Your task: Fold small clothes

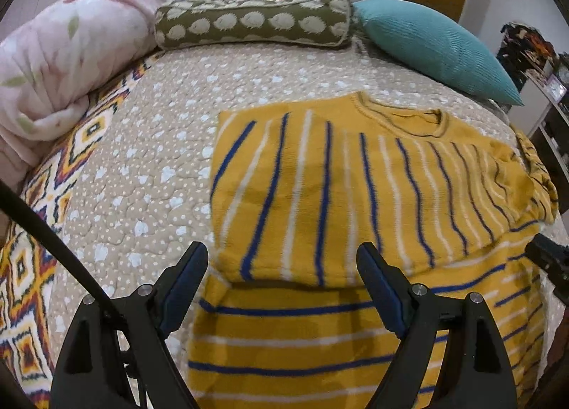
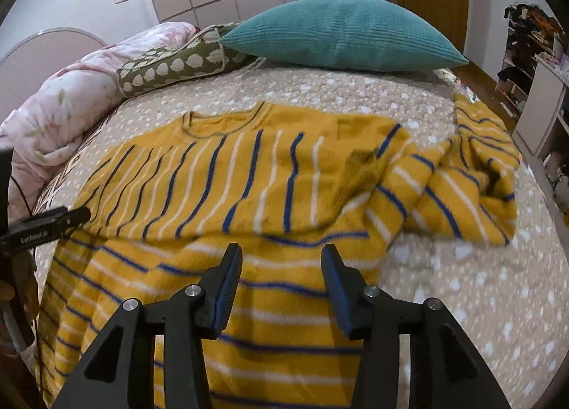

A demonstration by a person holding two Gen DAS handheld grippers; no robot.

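Mustard-yellow knitted sweater (image 1: 355, 195) with thin blue and white stripes lies spread on the bed, its upper part folded over the lower so that the stripes of the two layers run crosswise to each other; the round ribbed neckline faces the pillows, and one sleeve (image 2: 473, 174) lies crumpled off to the side. Left tool (image 1: 282, 268) hangs over the fold edge with its black fingers and blue ribbed pads spread wide, nothing between them. Right tool (image 2: 281, 267) hovers over the striped knit with its jaws partly apart, gripping nothing. Under the sweater is a beige quilted bedspread (image 1: 160, 160) dotted with small white shapes, with a zigzag-patterned blanket (image 1: 32, 249) in orange, white and dark tones at its edge. Farther back lie an olive bolster cushion (image 1: 252, 23) printed with pale hedgehog shapes, a teal ribbed pillow (image 2: 341, 32) and a soft pink floral duvet (image 1: 60, 64) bundled up.
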